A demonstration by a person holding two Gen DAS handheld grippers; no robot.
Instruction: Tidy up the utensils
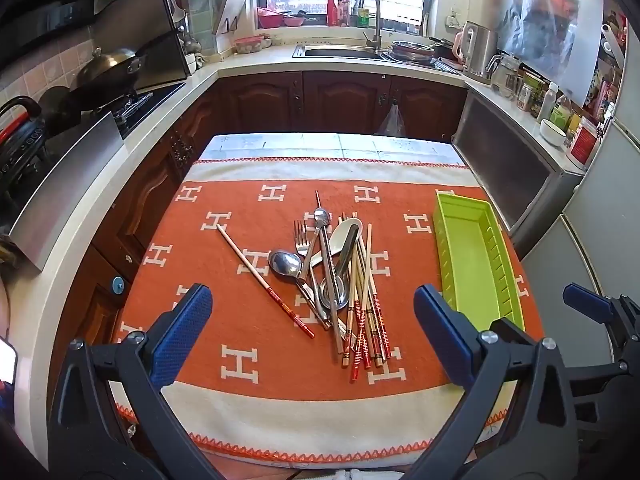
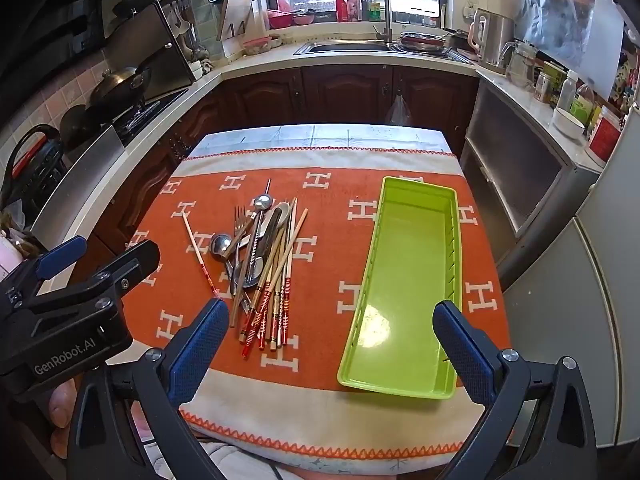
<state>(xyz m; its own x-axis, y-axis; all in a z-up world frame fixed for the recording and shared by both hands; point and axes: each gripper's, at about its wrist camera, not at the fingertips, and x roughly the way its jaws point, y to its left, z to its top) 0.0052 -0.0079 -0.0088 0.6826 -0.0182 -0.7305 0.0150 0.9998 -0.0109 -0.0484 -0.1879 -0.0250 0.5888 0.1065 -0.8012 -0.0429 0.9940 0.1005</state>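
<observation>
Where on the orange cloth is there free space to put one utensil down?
Free: the strip between the utensil pile and the green tray; the cloth left of the lone chopstick; the near white band of the cloth below the chopstick ends. The tray itself is empty. Crowded: the middle, where spoons, forks and chopsticks overlap.

Orange cloth (image 1: 256,320) with white H motifs, cream bands, orange zigzag stitching at near and far edges. Lime-green tray (image 2: 404,280), plain. Silver spoons (image 1: 285,262) and fork (image 1: 301,236); pale wood chopsticks (image 1: 366,312) with red-and-white banded ends. Blue textured pads (image 2: 200,344) on black gripper frames. Dark red-brown cabinet doors (image 1: 340,100).
</observation>
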